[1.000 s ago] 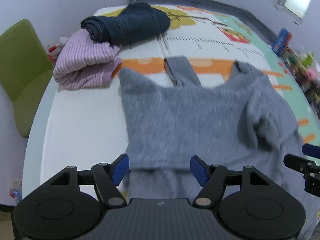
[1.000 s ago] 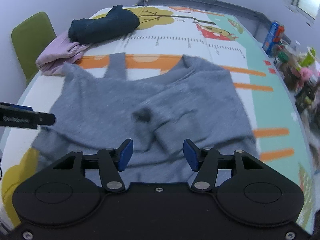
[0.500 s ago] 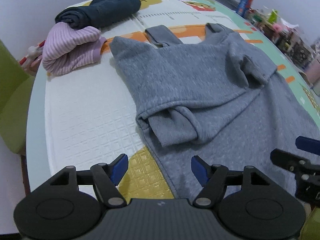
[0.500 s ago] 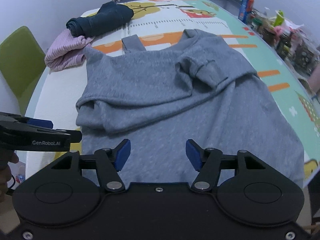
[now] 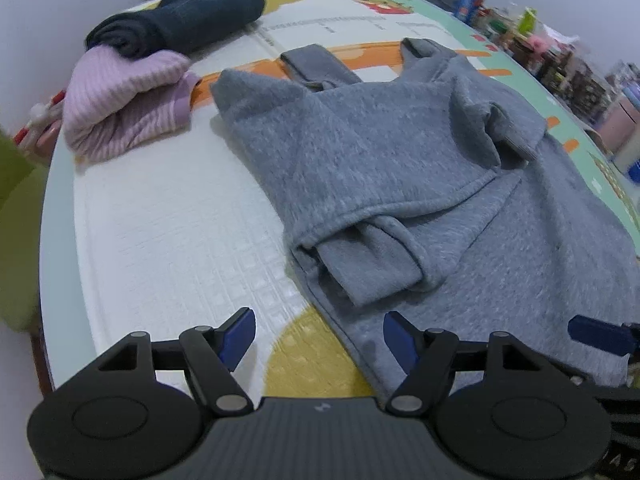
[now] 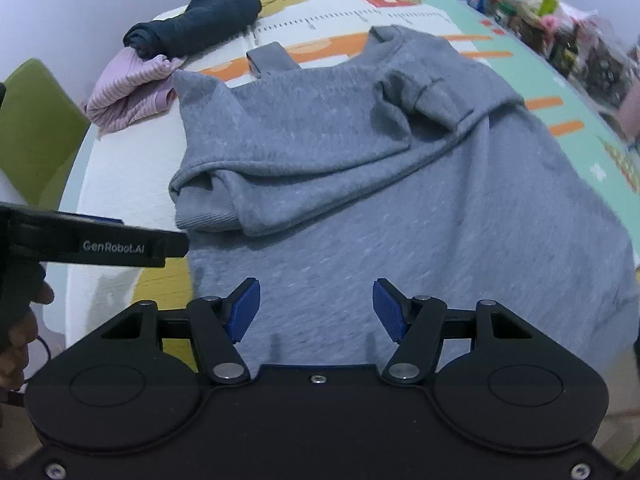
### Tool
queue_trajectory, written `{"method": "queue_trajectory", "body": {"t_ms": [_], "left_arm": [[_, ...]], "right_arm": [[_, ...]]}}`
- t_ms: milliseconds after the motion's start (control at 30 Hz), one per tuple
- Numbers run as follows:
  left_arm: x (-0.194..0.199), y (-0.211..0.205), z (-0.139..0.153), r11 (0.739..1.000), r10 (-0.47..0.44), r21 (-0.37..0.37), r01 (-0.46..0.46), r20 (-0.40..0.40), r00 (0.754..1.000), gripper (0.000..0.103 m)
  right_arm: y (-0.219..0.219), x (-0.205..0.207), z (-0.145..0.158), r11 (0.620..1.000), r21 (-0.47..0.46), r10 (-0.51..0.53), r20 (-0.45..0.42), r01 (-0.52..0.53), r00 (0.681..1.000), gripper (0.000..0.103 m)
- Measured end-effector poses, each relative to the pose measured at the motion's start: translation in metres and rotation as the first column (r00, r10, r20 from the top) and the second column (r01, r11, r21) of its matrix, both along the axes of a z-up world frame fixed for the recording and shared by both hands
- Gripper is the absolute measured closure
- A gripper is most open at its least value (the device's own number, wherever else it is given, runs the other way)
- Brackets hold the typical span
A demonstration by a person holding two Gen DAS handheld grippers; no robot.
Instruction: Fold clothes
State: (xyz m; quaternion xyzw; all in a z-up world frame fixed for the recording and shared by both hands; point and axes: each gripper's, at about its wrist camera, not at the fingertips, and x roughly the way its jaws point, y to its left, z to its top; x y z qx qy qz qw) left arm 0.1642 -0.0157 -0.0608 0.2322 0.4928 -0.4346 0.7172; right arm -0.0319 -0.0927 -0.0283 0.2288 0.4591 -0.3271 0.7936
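Grey sweatshirt (image 6: 400, 208) lies flat on the play mat (image 5: 168, 240), filling centre and right of both wrist views. Both sleeves are already folded in over the body; one cuff (image 5: 376, 268) pokes out at centre frame in the left view, the other cuff (image 6: 436, 100) sits upper right of centre in the right view.

Left gripper (image 5: 319, 334): jaws apart, nothing between the pads, hanging over the sweatshirt's lower-left edge where grey meets the yellow patch of the mat. Right gripper (image 6: 316, 310): jaws have just been opening, pads clear, only flat fabric below them, no grip.

My read: sleeve fold done, body fold not yet started. Next move likely calls for each gripper to pinch the near hem at its own corner, then carry it up toward the collar (image 6: 320, 68) and keep the edge square.

Finished pile at upper left: pink striped garment (image 5: 120, 108) and dark rolled garment (image 5: 180, 20), touching.

Readable text: "GenRobot.AI" on the left gripper's finger at left edge of the right view. Mat has ruler ticks, numbers illegible.
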Motion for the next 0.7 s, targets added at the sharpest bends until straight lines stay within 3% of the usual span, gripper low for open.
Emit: {"method": "queue_trajectory", "body": {"t_ms": [200,367,600,700], "left_arm": [[0.033,0.009,0.001,0.983,-0.182,-0.027,0.183,0.025,0.983,0.029],[0.057,0.021,0.006,0.954,-0.299,-0.025,0.300,0.042,0.953,0.029],[0.074,0.021,0.006,0.914,-0.405,-0.020,0.406,0.045,0.913,0.028],[0.078,0.016,0.003,0.903,-0.429,-0.018,0.430,0.038,0.903,0.027]], "right_arm": [[0.040,0.021,-0.013,0.984,-0.026,-0.177,-0.011,0.176,0.984,0.042],[0.080,0.035,-0.019,0.927,-0.024,-0.375,0.006,0.375,0.927,0.041],[0.114,0.054,-0.016,0.856,-0.047,-0.515,0.000,0.514,0.857,0.040],[0.117,0.061,-0.017,0.841,-0.060,-0.540,-0.012,0.538,0.842,0.038]]}}
